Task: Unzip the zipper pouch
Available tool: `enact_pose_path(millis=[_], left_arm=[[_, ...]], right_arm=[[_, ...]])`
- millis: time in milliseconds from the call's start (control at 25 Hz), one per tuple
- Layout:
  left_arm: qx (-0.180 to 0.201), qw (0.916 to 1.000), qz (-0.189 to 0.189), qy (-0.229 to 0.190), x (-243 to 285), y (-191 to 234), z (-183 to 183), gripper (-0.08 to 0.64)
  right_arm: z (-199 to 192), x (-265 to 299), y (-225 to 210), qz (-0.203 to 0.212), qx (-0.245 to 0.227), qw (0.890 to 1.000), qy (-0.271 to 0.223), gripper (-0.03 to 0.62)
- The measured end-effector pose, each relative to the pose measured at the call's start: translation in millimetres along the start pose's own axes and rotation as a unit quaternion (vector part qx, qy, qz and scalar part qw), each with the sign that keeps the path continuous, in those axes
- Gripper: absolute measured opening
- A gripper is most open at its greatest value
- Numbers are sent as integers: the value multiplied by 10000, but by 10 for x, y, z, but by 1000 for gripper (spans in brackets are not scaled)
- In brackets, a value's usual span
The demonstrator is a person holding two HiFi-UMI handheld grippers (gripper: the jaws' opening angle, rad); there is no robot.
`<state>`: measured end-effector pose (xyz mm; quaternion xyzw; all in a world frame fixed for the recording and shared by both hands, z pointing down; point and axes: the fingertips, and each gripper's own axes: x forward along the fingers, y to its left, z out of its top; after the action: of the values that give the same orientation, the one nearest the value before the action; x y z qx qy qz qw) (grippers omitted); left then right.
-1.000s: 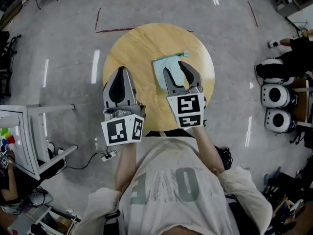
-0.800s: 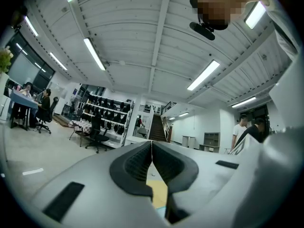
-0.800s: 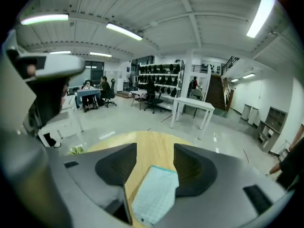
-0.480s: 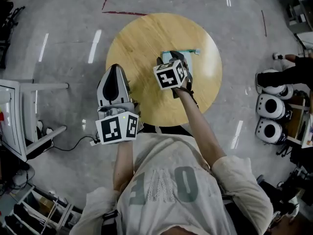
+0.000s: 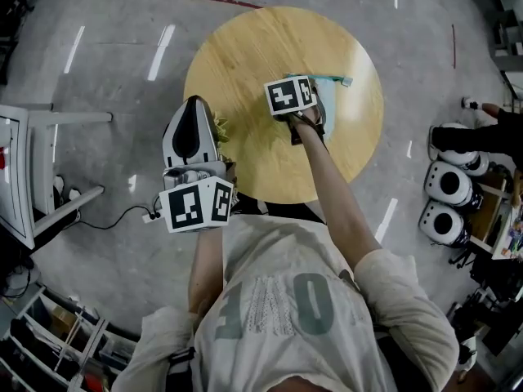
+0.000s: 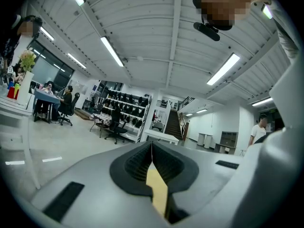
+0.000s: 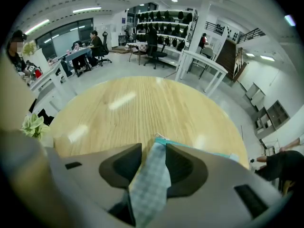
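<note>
Nearest, the left gripper [image 5: 194, 104] hovers level at the near left edge of the round wooden surface [image 5: 245, 51], its fingers pressed together with nothing between them. Farther on, the right gripper [image 7: 153, 151] tilts steeply down over the zipper pouch [image 5: 328, 94], which lies flat on the far right part of the surface. Its fingers stand narrowly apart and have just been closing, the pouch's pale checked cloth showing in the gap. The teal zipper edge runs along the pouch's far side.
</note>
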<state>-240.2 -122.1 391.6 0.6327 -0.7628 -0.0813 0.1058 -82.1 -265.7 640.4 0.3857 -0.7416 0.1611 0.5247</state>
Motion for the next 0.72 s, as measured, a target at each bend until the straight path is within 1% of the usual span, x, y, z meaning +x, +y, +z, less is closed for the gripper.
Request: enact_pose_path(millis=[80,200,360,440,560,720], left_arm=[[-18,10000,12,-3,-13,5,-10,28],[-28,10000,30,-26,-31,15,-7,28],[-32,10000,61,-53,-46,53,-1,28],[-24,10000,54,-60,-53,63,5,28],[-4,10000,-9,-84,-43,31,36,28],[56,9996,-199,-209,-28,-133,144,28]], right_arm=[[-20,33,-20,-56,119,9999,87,158],[-34,43,-77,-196,209,9995,122,100],[-20,13,-116,-266,271,9993,5,52],[6,-40,-125,-286,297,9991,-89,44],[97,-196,-184,-286,408,9982,-337,38],[270,-564,-364,-192,748,9928,-913,37]])
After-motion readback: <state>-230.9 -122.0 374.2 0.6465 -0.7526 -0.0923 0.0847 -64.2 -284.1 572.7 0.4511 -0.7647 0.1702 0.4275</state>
